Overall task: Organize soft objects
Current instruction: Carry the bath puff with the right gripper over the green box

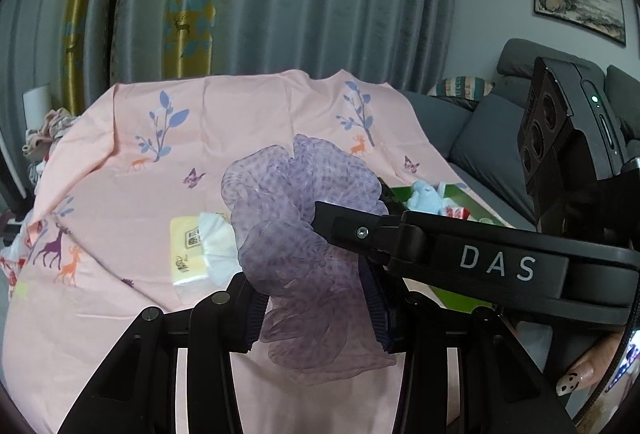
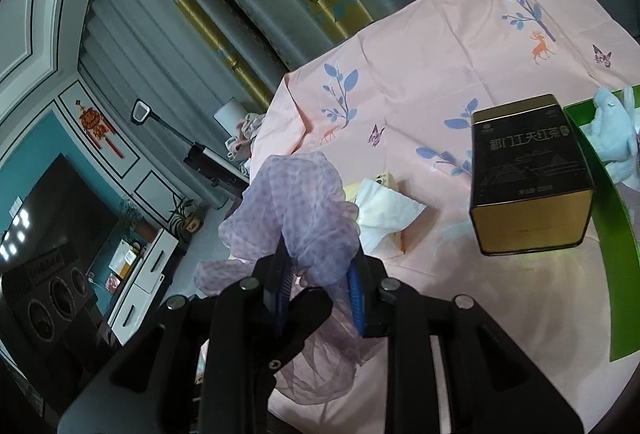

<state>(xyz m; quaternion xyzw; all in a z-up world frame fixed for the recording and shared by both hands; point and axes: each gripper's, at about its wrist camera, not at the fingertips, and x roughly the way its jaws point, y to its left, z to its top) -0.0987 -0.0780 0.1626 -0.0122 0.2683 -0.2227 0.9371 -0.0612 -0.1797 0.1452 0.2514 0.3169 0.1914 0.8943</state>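
Both claws on one item: a sheer purple gauze scarf (image 1: 304,234), bunched and lifted clear of the pink-sheeted worktop (image 1: 120,138). Left claw (image 1: 316,310) pinching the scarf's lower folds between its pads; right claw (image 2: 320,294) likewise pinching a bunch of the same fabric, loose tails hanging below. In the left view the right claw's arm crosses from 3 o'clock, its tip buried in the gauze.

Progress, judged: early to middle. The scarf is in hand but not folded or put away. One pale blue plush toy (image 2: 616,138) already lies in the green tray (image 2: 608,202) at 3 o'clock in the right view; what else the tray holds is too cramped to tell. Still loose on the sheet: one yellow tissue pack (image 1: 188,254) with white tissue pulled out, just behind the scarf at 9 o'clock in the left view. One black-and-gold tin (image 2: 528,174) stands just beside the tray's near edge, rigid, probably not part of the job.

Count: scarf 1, plush toy 1, tissue pack 1, tin 1, tray 1. A heap of pale cloth (image 1: 44,138) sits off the worktop's far left edge; number of pieces unclear.
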